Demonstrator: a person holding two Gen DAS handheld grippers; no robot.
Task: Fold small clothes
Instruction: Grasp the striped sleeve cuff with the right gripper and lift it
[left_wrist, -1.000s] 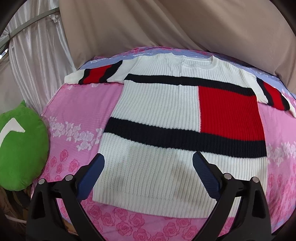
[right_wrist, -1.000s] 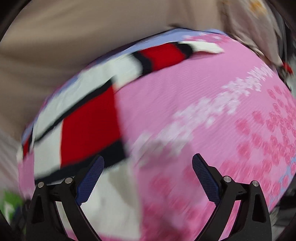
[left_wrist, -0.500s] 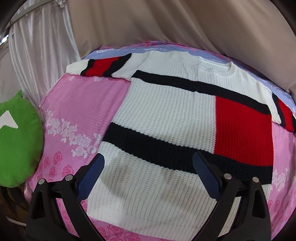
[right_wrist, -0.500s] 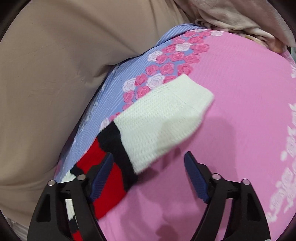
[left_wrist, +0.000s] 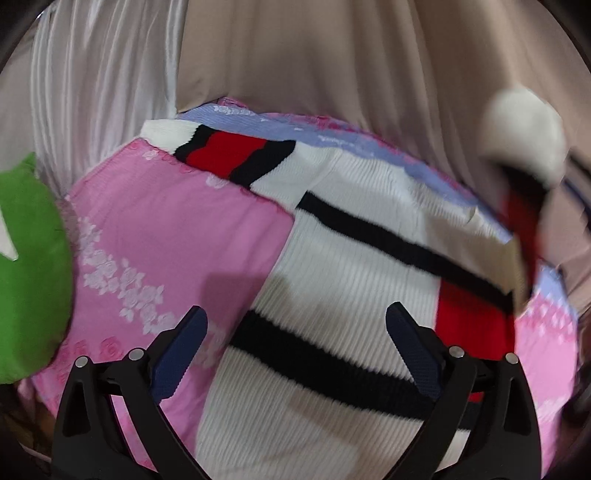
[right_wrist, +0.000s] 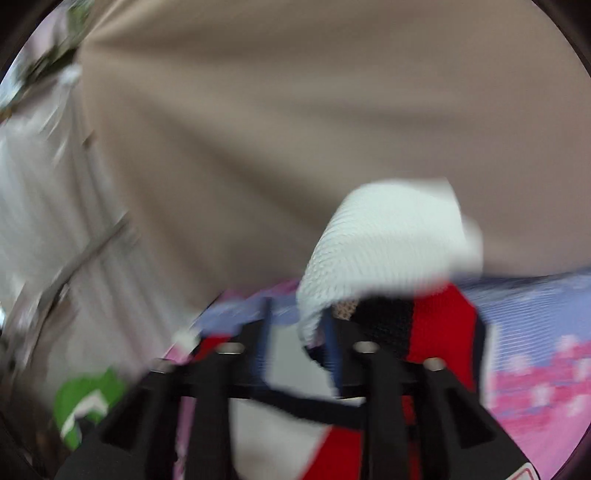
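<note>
A white knit sweater (left_wrist: 347, 258) with black stripes and a red block lies flat on a pink floral bed cover (left_wrist: 173, 229). Its left sleeve (left_wrist: 221, 151) stretches out flat toward the far left. My left gripper (left_wrist: 295, 343) is open and empty, hovering over the sweater's lower body. My right gripper (right_wrist: 299, 332) is shut on the right sleeve (right_wrist: 388, 236) and holds it lifted off the bed, white cuff standing up. The raised sleeve also shows blurred in the left wrist view (left_wrist: 524, 147).
A green cushion (left_wrist: 29, 280) sits off the bed's left edge; it also shows in the right wrist view (right_wrist: 88, 398). Beige curtain (left_wrist: 332, 66) and a white drape (left_wrist: 96, 81) hang close behind the bed.
My right gripper closed on the right sleeve cuff and lifted it off the bed. My left gripper moved forward and left over the sweater, staying open.
</note>
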